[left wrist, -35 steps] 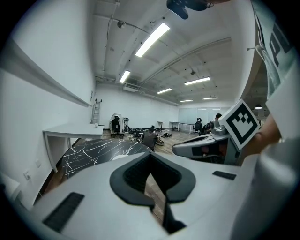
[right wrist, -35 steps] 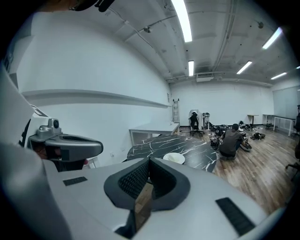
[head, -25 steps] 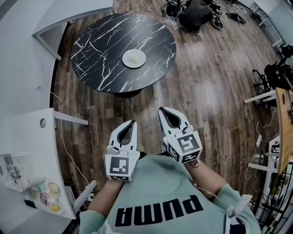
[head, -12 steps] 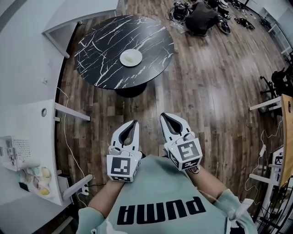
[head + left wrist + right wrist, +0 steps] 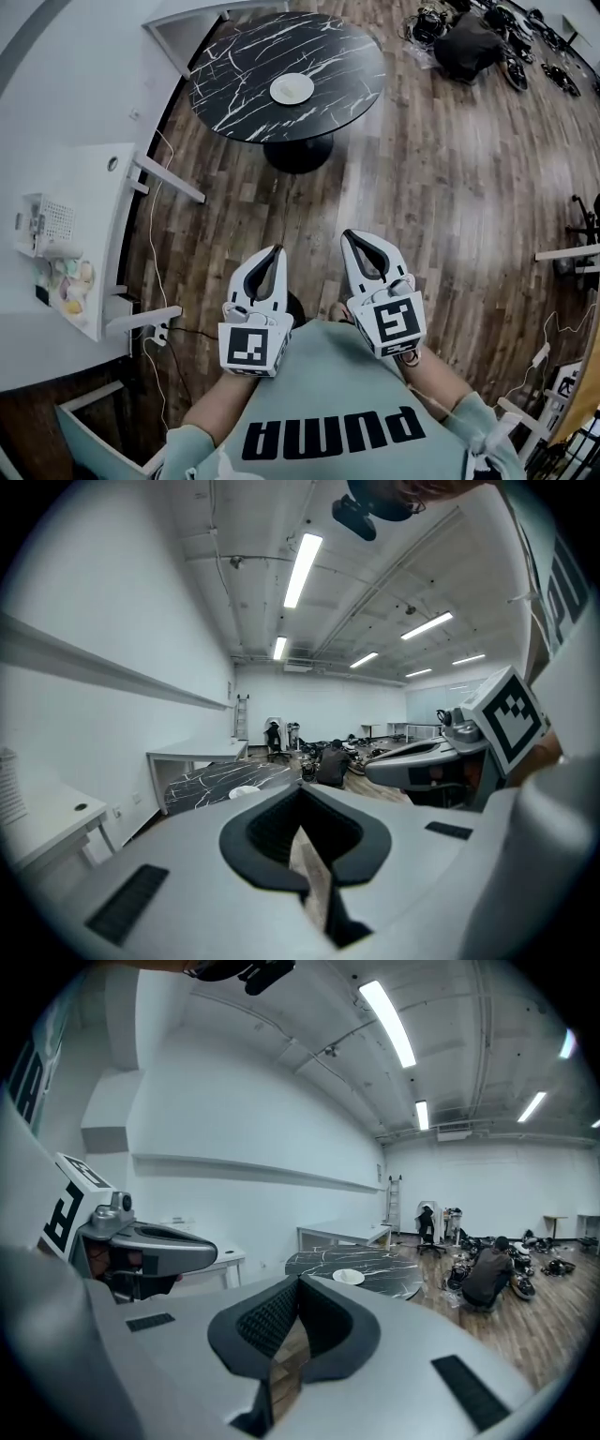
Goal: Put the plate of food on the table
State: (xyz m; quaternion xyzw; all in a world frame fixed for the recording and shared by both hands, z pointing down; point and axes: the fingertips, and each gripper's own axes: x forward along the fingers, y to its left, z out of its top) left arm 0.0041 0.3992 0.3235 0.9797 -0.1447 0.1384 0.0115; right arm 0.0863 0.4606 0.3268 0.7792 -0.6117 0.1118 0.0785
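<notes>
The round black marble tabletop [image 5: 244, 84] sits farther from me than a second ago. The round white plate [image 5: 292, 89] lies flat near its centre. My left gripper [image 5: 275, 250] and right gripper [image 5: 349, 235], well apart from it, have jaws clenched and empty.

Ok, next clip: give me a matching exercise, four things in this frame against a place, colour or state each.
Things:
1 plate
2 round table
3 left tongs
4 dark gear pile

Descriptions:
A shut, nothing between them
B black with white veins
C on the wooden floor
D on the table top

Pairs: 1-D, 2-B, 3-A, 4-C
</notes>
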